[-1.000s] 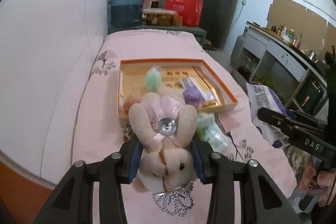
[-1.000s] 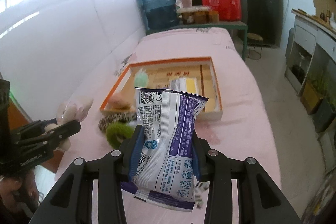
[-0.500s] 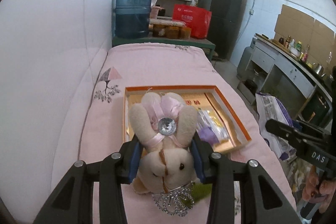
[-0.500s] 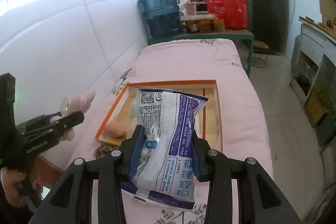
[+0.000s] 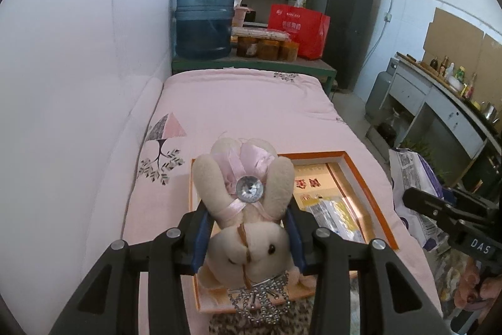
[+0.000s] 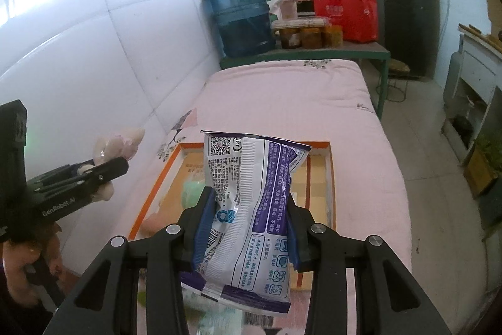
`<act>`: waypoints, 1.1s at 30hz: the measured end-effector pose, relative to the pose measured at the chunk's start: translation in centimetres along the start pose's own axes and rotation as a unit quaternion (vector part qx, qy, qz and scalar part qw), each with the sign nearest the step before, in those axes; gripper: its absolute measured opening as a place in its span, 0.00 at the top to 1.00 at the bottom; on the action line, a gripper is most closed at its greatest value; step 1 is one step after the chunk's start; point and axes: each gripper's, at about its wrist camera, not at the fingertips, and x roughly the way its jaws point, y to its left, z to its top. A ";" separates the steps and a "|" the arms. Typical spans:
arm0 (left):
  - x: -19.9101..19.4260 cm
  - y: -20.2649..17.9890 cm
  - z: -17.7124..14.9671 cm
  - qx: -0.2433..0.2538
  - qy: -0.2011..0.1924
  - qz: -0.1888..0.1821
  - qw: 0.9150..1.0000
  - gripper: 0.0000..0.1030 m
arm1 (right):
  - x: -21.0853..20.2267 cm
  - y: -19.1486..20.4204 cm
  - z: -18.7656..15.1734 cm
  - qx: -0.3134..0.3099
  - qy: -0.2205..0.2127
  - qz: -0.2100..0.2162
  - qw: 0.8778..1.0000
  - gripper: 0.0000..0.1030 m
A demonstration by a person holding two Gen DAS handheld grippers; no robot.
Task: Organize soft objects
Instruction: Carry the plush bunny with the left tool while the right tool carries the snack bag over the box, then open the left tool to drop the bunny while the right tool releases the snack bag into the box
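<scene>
Both loads are airborne above the pink bed [image 5: 238, 102] and neither is yet lowered into the orange-rimmed box [image 5: 360, 178].

Left hand-held gripper [image 5: 248, 236]: its blue pads pinch a beige plush rabbit [image 5: 248, 209] at the body, ears toward 12 o'clock and a beaded chain hanging at 6 o'clock. The toy hangs over the box's near left part. The grip looks firm; the plush bulges slightly between the pads.

Right hand-held gripper [image 6: 248, 223]: pressed onto a white-and-purple soft packet [image 6: 251, 209] at its lower half, the upper half standing free toward 12 o'clock. The packet hangs over the near end of the box [image 6: 331, 178]; what lies directly below it is hidden.

Box contents: a clear wrapped pack [image 5: 335, 214] at 3 o'clock of the rabbit; a pale green soft item [image 6: 191, 190] and a peach one [image 6: 157, 220] along the left side in the right wrist view.

Recommendations, as judgement only:
- Lower each load over a bare patch of the box floor, not onto the items already inside.
- Keep the two grippers well apart; they sit close side by side.
- Release only once the item rests on the floor of the box. The packet is top-heavy and may tip toward the rim.
- Watch the chain; it could snag on the orange rim or on the leopard-print item [image 5: 282, 322] at 6 o'clock.
</scene>
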 end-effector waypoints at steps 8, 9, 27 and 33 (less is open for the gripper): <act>5.0 0.2 1.6 -0.003 0.034 0.004 0.999 0.58 | 4.9 -1.3 2.8 0.004 0.037 0.008 0.999 0.60; 5.7 0.3 1.8 -0.005 0.040 0.004 0.999 0.58 | 5.8 -1.4 3.1 0.003 0.046 0.009 0.999 0.60; 14.6 1.8 1.7 -0.023 0.113 0.020 0.993 0.59 | 18.2 -0.5 4.4 -0.015 0.151 0.005 0.988 0.60; 15.7 1.9 1.5 -0.018 0.124 0.023 0.992 0.59 | 20.1 -0.6 4.1 -0.018 0.169 -0.012 0.985 0.60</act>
